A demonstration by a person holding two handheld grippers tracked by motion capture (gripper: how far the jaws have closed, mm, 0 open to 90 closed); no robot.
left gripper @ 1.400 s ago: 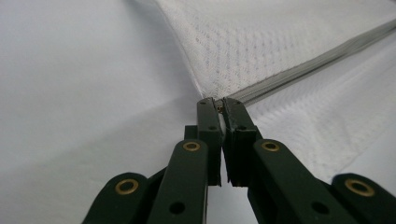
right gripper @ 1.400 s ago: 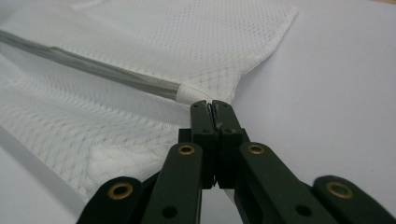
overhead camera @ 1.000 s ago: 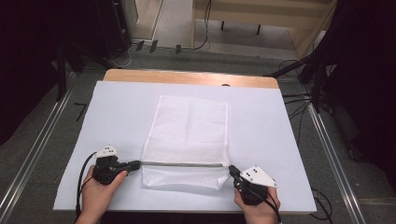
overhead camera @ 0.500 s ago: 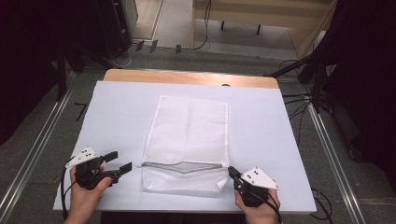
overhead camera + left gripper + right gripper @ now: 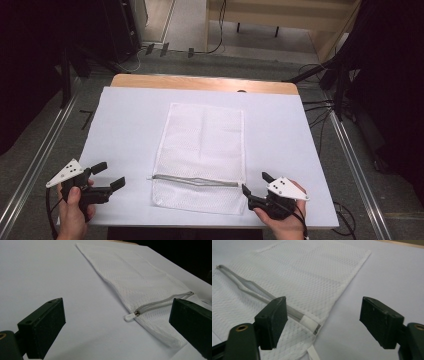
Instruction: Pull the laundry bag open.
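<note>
I have both grippers off the mesh bag, which lies flat near the table's front edge with its zipper pulled shut. The left gripper and right gripper have just opened, jaws wide and empty, either side of the bag. The zipping looks finished to me, nothing left.

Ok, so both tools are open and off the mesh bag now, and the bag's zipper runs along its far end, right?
Not quite. Both the left tool and right tool are open and off the mesh bag, but the zipper runs across the bag near its near end, as the high view shows.
</note>
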